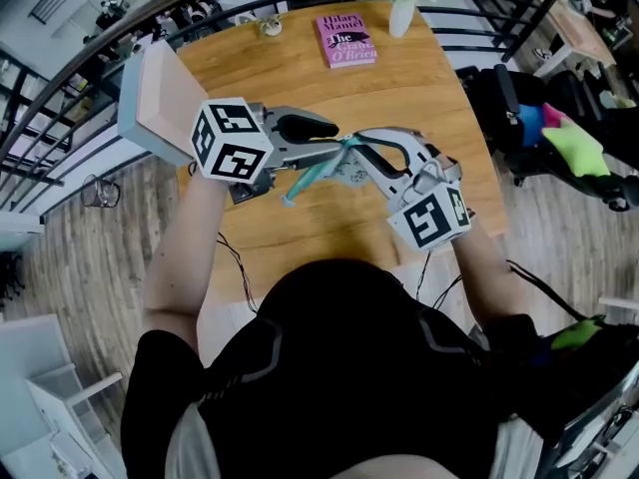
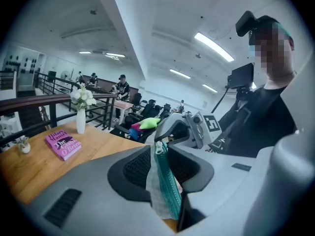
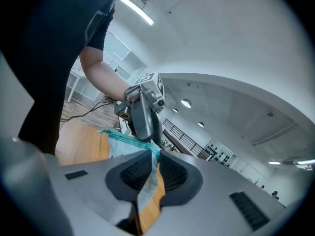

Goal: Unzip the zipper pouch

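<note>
Since both your claws are up in the air in front of you, start with what sits in them: the left gripper has its pads closed on the pouch, clamping the teal zip edge, with the slider standing just past the jaw tips. Your right gripper is closed too, pinching a fold of the pouch's pale cloth, and the zip leaves its jaws and runs off toward the other claw. So the pouch hangs stretched between the two, clear of the table, and the tips almost meet nose to nose. What the next move turns on, as I judge it, is that line: the zip's long axis lies straight from one claw to the other, and the slider is at the left tips, so the left is the nearer one to work it while the right anchors the cloth. Pull along the zip, not across it, or the cloth will likely bunch and the slider jam. How far the zip is already open I cannot tell. Beyond, at the table's far side, are a pink book and a white vase
</note>
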Demonstrator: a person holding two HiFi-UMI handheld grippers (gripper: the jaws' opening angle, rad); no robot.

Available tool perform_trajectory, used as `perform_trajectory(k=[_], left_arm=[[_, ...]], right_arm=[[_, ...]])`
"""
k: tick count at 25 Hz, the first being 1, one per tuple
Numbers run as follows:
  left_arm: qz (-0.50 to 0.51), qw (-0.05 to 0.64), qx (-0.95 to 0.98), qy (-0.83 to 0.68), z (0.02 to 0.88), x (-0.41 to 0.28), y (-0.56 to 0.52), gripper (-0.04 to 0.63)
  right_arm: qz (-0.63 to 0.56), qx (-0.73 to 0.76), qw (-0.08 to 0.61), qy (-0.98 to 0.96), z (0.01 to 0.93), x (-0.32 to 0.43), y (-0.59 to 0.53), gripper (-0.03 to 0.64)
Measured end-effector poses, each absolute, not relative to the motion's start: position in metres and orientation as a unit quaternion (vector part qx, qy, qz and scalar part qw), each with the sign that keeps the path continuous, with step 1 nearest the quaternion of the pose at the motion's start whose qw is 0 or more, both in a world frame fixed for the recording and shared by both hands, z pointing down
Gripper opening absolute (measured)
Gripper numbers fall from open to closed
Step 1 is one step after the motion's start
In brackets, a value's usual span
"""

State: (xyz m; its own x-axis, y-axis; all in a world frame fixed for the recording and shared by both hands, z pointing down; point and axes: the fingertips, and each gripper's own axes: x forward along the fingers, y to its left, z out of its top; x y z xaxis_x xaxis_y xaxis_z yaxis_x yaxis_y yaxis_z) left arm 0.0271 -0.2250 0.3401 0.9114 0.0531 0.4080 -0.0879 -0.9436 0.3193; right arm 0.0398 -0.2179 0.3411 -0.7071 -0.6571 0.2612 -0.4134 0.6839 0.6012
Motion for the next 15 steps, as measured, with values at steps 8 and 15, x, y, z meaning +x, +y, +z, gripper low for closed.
perform_trajectory(k=[8, 15], left_arm=[[0.198, 0.157, 0.966, 0.045, 0.329, 0.036, -0.214, 0.076], [0.255, 0.117, 0.96, -0.003, 0.34, 0.039, -0.215, 0.056]], right_arm=[[-0.278, 0.276, 0.22, -0.893, 0.331, 0.045, -0.211, 0.054], [-0.321, 0.265, 0.267, -0.869, 0.345, 0.048, -0.211, 0.052]])
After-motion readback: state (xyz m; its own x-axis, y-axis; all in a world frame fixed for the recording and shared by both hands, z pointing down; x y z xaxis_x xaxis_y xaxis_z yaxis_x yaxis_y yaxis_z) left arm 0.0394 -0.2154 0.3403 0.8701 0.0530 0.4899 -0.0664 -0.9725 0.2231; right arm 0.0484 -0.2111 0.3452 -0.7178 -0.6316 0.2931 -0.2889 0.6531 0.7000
